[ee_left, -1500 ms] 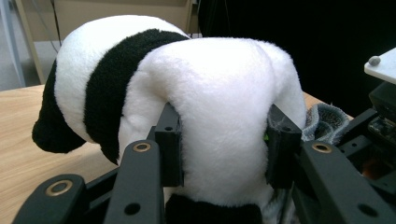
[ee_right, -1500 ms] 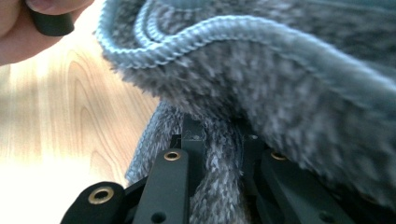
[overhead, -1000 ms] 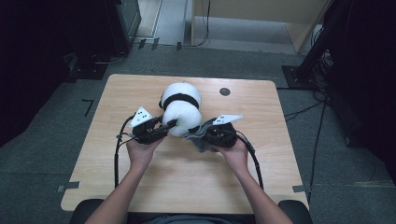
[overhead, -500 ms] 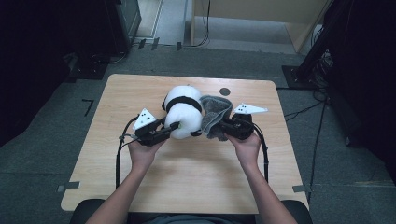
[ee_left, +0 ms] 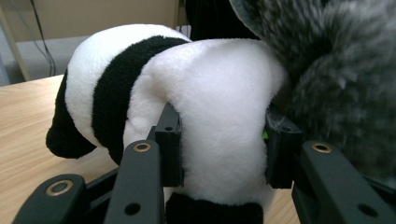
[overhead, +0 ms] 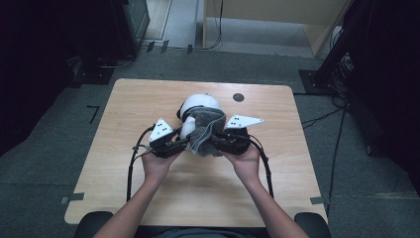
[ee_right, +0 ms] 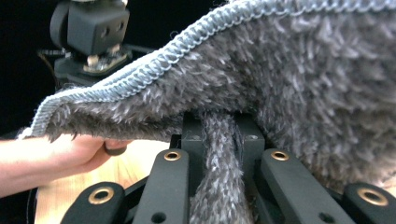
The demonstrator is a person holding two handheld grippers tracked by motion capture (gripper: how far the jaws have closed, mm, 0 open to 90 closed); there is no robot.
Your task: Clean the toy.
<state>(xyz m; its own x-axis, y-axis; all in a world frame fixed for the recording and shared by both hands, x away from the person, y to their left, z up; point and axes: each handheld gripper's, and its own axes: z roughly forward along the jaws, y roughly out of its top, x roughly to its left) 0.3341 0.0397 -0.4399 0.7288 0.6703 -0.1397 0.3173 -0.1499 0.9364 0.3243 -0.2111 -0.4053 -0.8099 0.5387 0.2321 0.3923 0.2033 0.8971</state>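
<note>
Near the middle of the wooden table (overhead: 124,114), a little toward its far edge, lies a plush panda (overhead: 198,104), white with black bands, and a grey shaggy cloth (overhead: 203,131) is draped over its near side. In the left gripper view the panda's (ee_left: 154,84) white body bulges between the two black jaws, whose pads press into the plush on both sides, so the left gripper (ee_left: 223,149) is clamped on the toy; the grey cloth (ee_left: 336,70) hangs over the panda's upper right in that view. In the high view the left gripper (overhead: 181,144) sits at the panda's near left side, held in the person's left hand (overhead: 156,166).

The right gripper (ee_right: 223,135) has its jaws drawn close together with a fold of the grey cloth (ee_right: 303,79) pinched between them; the cloth's stitched, pale blue edge sweeps up and across above the jaws. In the high view the right gripper (overhead: 218,144) is just beside the cloth's near right edge, held in the right hand (overhead: 245,161), with its grey three-cornered plate above it. Both cables trail back along the forearms toward the table's near edge. A small dark round spot (overhead: 238,97) marks the tabletop just beyond the panda, toward the far right.
</note>
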